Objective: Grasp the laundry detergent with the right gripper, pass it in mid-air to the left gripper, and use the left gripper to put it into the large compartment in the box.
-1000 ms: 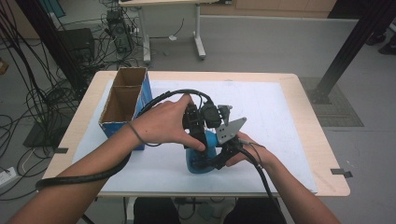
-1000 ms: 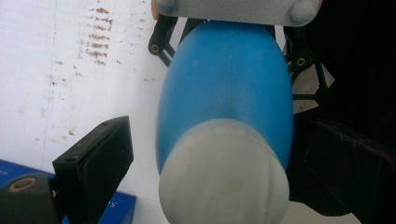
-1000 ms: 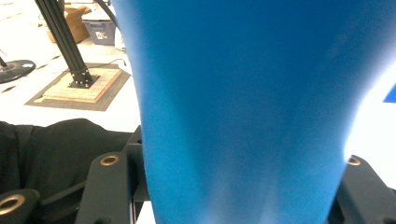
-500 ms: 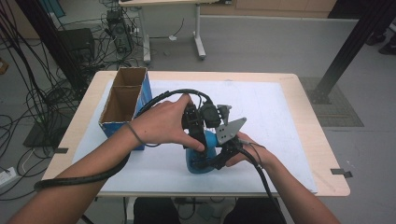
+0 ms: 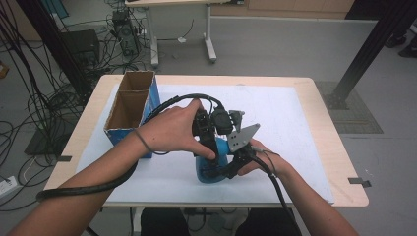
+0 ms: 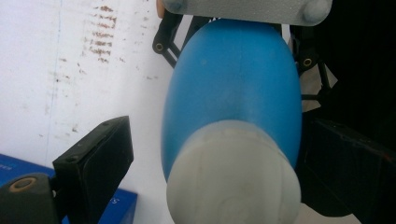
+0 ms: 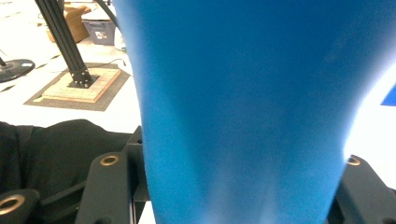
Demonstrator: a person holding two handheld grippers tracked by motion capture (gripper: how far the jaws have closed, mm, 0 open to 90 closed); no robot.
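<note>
Gripper on your right [image 5: 222, 169] clamps the blue bottle [image 5: 209, 169] near its base at the surface's 6 o'clock edge; your left gripper [image 6: 212, 172] straddles the white cap [image 6: 233, 172], not pinching. Smooth, rigid plastic, probably slippery: grip the cap squarely.

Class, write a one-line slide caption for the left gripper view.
Blue bottle with white cap between the left gripper's open fingers, above the white table.

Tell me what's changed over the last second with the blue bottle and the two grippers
Nothing visibly changed. The right gripper stays clamped on the blue bottle, and the left gripper keeps its jaws around the bottle's white cap. The cardboard box sits where it was.
</note>
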